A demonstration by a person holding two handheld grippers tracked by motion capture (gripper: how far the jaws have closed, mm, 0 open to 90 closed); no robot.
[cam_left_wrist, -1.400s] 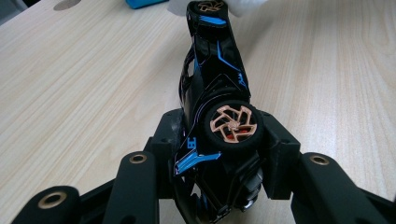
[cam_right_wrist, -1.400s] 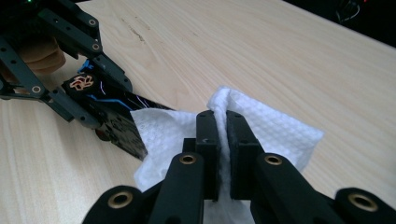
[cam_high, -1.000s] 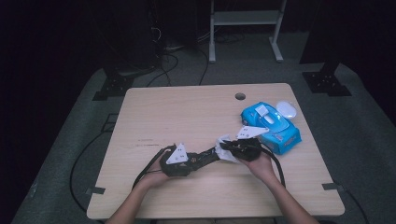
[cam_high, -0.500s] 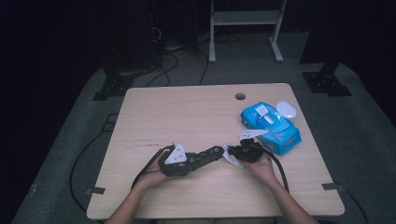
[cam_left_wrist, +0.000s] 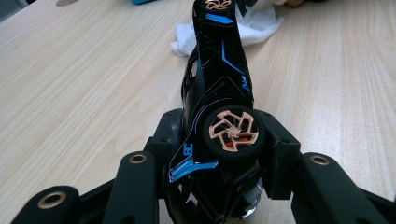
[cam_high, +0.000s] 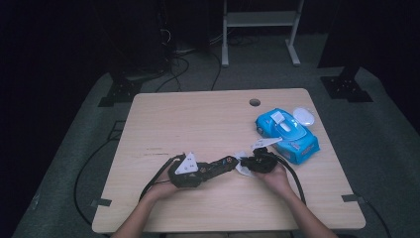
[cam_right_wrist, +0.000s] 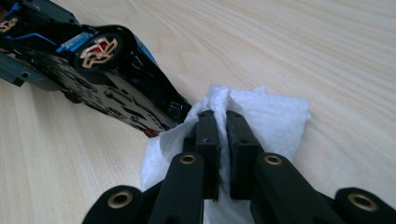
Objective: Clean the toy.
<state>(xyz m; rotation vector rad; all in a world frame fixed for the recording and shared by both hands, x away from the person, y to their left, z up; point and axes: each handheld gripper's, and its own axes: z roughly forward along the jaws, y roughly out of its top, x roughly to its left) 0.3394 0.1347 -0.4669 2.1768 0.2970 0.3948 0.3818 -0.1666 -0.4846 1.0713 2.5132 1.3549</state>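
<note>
1. Near the bench [cam_high: 198, 119] front edge, left of the wipe pack [cam_high: 287, 134], lies the toy car [cam_left_wrist: 219, 74].
2. Left gripper [cam_high: 185, 171] fingers pinch the car's rear.
3. Right gripper [cam_right_wrist: 223, 140] fingers pinch a white wipe [cam_right_wrist: 275, 121] touching the car's nose.

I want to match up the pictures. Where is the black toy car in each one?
High view: toy car low centre, between both grippers.
Left gripper view: fills the middle, clamped between the jaws.
Right gripper view: upper left.
Shared landmark: the white wipe at the car's end.
</note>
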